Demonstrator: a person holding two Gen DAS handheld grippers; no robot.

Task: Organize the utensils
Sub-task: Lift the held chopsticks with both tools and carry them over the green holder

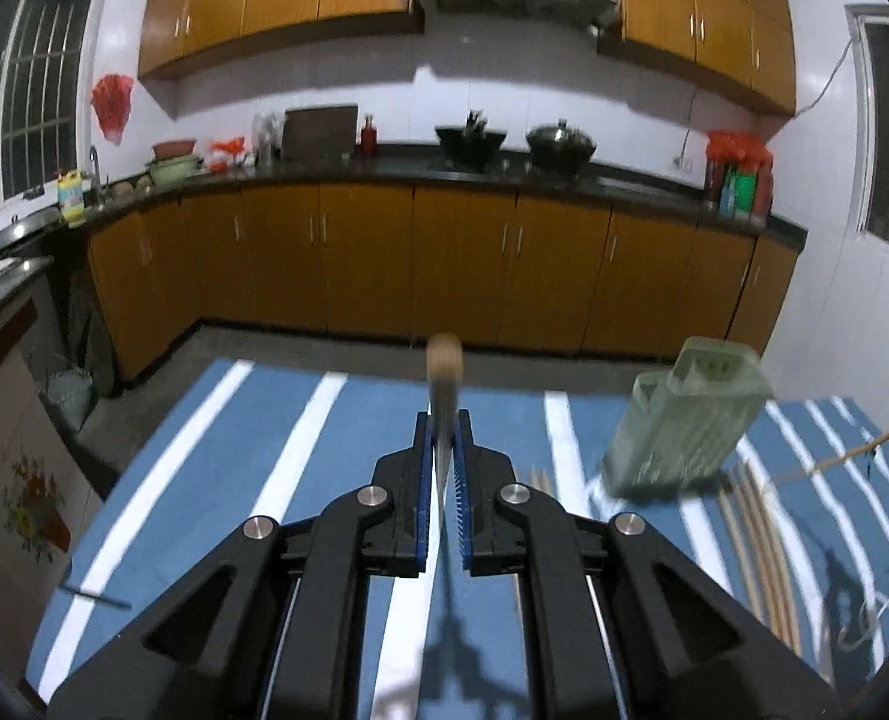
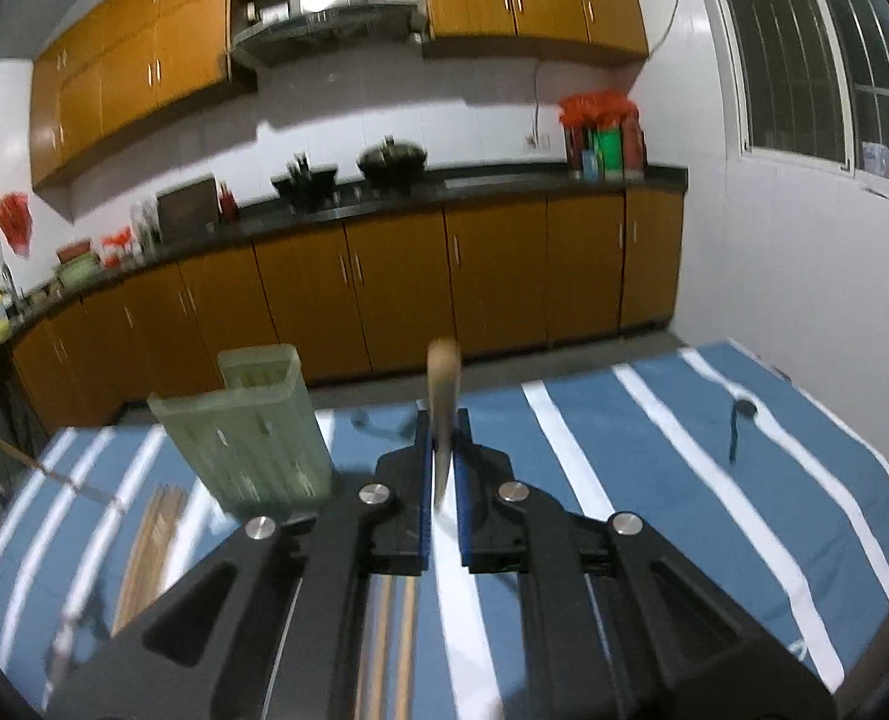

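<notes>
My left gripper (image 1: 444, 438) is shut on a thin utensil (image 1: 444, 384) with a metal shaft and a pale wooden end that sticks out past the fingertips, above the striped cloth. My right gripper (image 2: 443, 438) is shut on a similar wooden-ended utensil (image 2: 443, 384). A pale green slotted utensil holder (image 1: 684, 420) stands on the table to the right of the left gripper; in the right wrist view the holder (image 2: 252, 426) is to the left. Several wooden chopsticks (image 1: 756, 540) lie on the cloth by the holder, blurred chopsticks (image 2: 150, 546) in the right view.
The table carries a blue cloth with white stripes (image 1: 234, 480). A black utensil (image 2: 738, 420) lies on the cloth (image 2: 684, 480) at the right. A thin dark item (image 1: 96, 597) lies near the left edge. Orange kitchen cabinets (image 1: 444, 264) and a dark counter stand beyond the table.
</notes>
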